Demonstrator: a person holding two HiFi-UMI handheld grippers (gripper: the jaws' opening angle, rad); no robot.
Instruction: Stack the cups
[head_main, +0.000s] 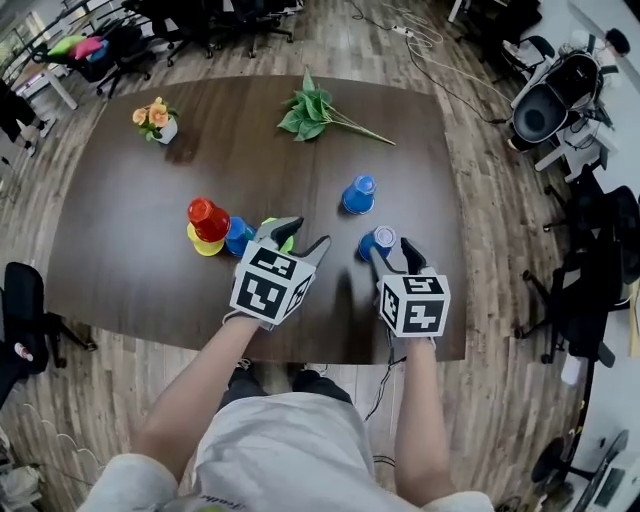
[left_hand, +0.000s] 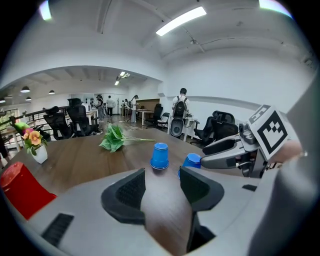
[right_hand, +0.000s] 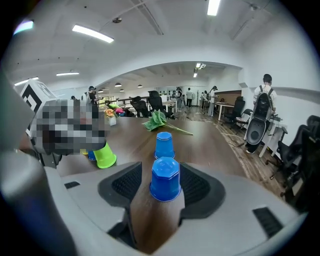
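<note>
Head view: a person is stretching both bare forearms forward over the near edge of a dark, wood-grained counter (head_main: 120, 280). Each hand is gripping grey plastic tongs that are tilting downward and carrying a black-and-white marker cube.

The left tongs (head_main: 300, 238) are standing open with only bare counter between their ribbed black pads. They are hovering just beside an upturned lime-green cup (right_hand: 105, 156).

The right tongs (head_main: 394, 248) are straddling an upturned blue cup (right_hand: 165, 179), a smooth plastic one with a faceted base. Its pads are standing apart on either side and are not clamping it.

A second blue cup (head_main: 359, 194) is sitting upside down farther out on the counter. To the left, a red cup (head_main: 208, 218) is resting on a yellow cup (head_main: 203, 246), with a third blue cup (head_main: 238, 237) touching the pair.

A leafy green sprig (head_main: 315, 110) is lying near the far edge, and a small white vase of orange flowers (head_main: 157, 118) is standing at the far left corner.
</note>
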